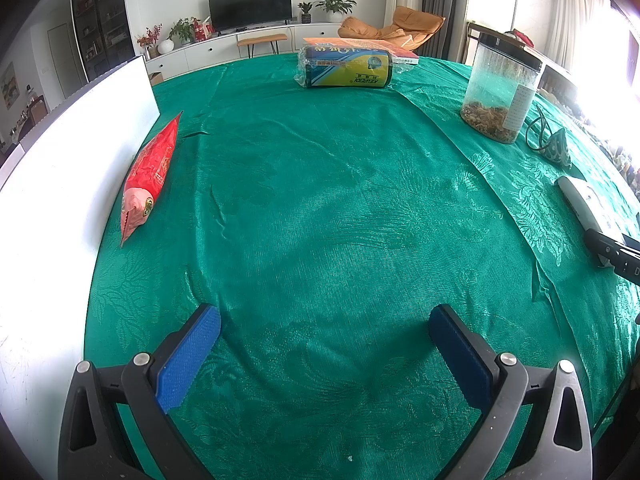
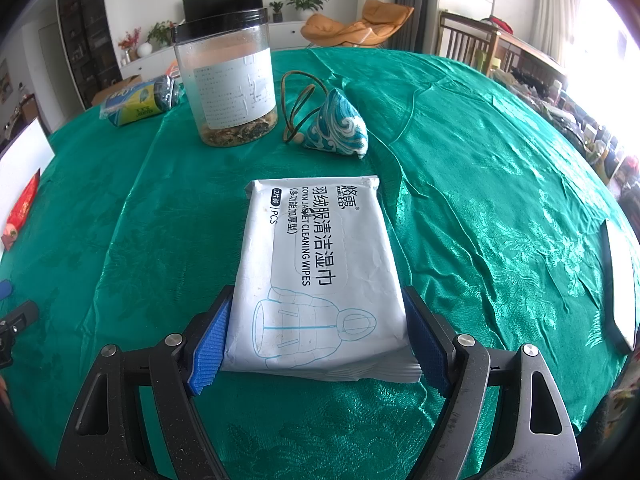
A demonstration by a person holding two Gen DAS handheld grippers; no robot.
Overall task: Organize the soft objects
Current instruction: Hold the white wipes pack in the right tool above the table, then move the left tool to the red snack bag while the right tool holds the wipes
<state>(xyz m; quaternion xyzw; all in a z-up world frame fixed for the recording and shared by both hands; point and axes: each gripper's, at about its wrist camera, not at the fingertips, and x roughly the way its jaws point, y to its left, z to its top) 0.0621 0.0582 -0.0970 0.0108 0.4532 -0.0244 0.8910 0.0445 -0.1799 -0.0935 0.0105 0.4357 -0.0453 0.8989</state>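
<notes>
Here, at the bottom of the right wrist view, the right gripper (image 2: 318,336) has its blue pads set against both long sides of a white wipes pack (image 2: 316,276); the near end of the pack sits between them, gripped, and the far end reaches up toward the middle of the frame over the green cloth (image 2: 480,200). Just beyond the pack, above centre, a small blue-and-white pouch (image 2: 340,126) with a brown cord rests on the cloth. Left of it stands a clear jar (image 2: 226,80) with a black lid and a white label; it is mostly empty, with a shallow layer of brownish dried bits at the bottom. Farther back, at upper left, a green-and-yellow roll (image 2: 136,102) in clear wrap lies on its side. A red packet (image 2: 20,210) shows at the left edge.

In the left wrist view the left gripper (image 1: 324,334) hangs at the bottom with its blue pads spread wide and only cloth between them. At mid left the red packet (image 1: 150,174) lies beside a white board (image 1: 60,184). At mid right the wipes pack (image 1: 584,202) shows, with the black tip of the other gripper on it. Above that stands the jar (image 1: 500,88), and at top centre the roll (image 1: 346,68) rests before an orange book (image 1: 372,46).
</notes>
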